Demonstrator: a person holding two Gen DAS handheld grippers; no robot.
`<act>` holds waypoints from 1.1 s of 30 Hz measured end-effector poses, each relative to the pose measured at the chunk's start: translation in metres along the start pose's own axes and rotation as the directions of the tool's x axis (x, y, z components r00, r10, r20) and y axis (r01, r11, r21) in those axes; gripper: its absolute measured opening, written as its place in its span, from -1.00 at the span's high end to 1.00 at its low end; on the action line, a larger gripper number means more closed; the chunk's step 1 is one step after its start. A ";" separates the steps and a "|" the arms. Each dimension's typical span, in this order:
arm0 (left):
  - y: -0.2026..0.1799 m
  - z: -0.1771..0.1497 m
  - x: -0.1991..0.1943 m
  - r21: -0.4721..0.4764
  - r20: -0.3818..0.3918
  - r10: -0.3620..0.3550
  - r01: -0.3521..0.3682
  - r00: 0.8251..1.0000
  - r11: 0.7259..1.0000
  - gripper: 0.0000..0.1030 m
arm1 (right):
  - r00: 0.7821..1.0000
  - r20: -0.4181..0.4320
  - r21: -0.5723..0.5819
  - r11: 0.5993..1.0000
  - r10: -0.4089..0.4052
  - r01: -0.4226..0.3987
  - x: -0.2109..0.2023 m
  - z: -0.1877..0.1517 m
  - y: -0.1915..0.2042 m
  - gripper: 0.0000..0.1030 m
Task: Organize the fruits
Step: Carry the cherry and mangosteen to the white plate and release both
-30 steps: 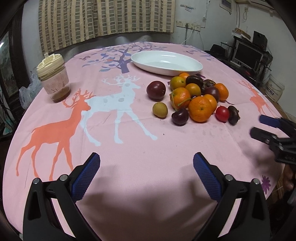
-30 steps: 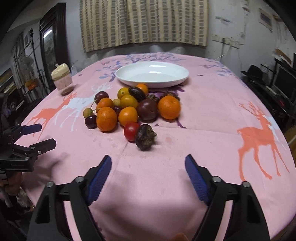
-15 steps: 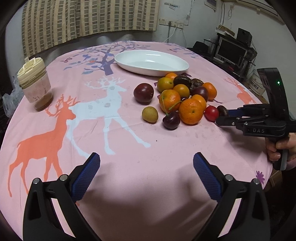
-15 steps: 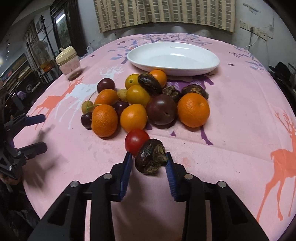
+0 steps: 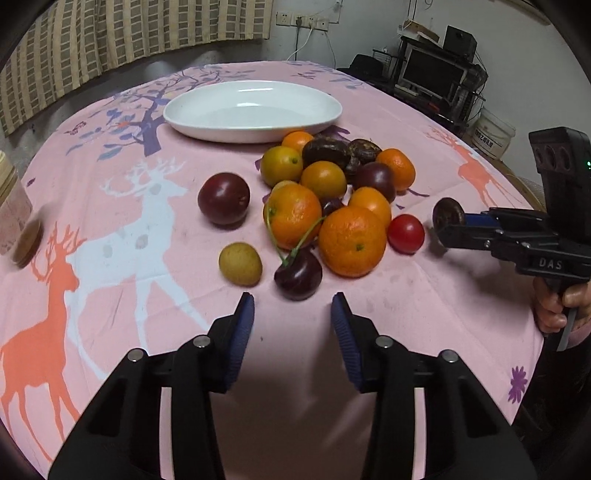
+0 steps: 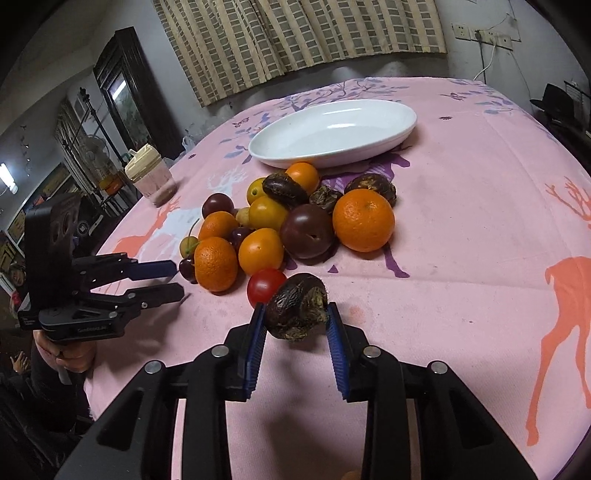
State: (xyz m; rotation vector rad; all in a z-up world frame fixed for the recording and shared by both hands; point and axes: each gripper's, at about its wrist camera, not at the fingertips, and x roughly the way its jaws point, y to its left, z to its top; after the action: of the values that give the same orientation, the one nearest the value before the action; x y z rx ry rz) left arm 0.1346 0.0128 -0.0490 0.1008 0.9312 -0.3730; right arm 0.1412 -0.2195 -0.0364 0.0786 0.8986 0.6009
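Dark wrinkled fruit [image 6: 297,306] is clamped between the blue pads of my right gripper [image 6: 295,325], lifted just off the cloth, its shadow falling on the bench below. In the left wrist view the same fruit [image 5: 448,216] shows at the tip of that gripper [image 5: 456,227], just beside the red cherry tomato [image 5: 405,233].

My left gripper [image 5: 291,325] holds nothing; its jaws stand partly apart, pointed at the dark cherry [image 5: 298,275] lying just ahead of the tips. A small yellow-green fruit [image 5: 240,264] sits left of the cherry, a big purple plum [image 5: 223,198] further back, apart from the pile.

The pile of fruit [image 6: 291,221] — oranges, tangerines, plums, more dark wrinkled ones — lies heaped together mid-bench, touching one another.

White oval dish [image 5: 207,122] behind the pile, close to its far edge; nothing in it.

Lidded jar [image 6: 149,179] with brownish contents stands well apart at the bench's left side.

Bench [image 5: 424,325] is round, covered in a pink cloth printed with deer and trees. Striped curtain [image 6: 295,33] on the back wall; a monitor [image 5: 430,75] on a rack to the right.
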 end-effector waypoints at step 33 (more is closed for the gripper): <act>0.059 0.180 0.066 -0.163 0.082 0.043 -0.030 0.996 0.986 0.45 | 0.978 0.077 0.022 0.981 -0.193 0.192 0.088 0.177 -0.027 0.36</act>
State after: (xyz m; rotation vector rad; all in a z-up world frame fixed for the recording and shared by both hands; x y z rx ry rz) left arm 0.3283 0.0056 0.0011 -0.0462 0.8710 -0.2646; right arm 0.3283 -0.1645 0.0042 0.0279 0.8230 0.4082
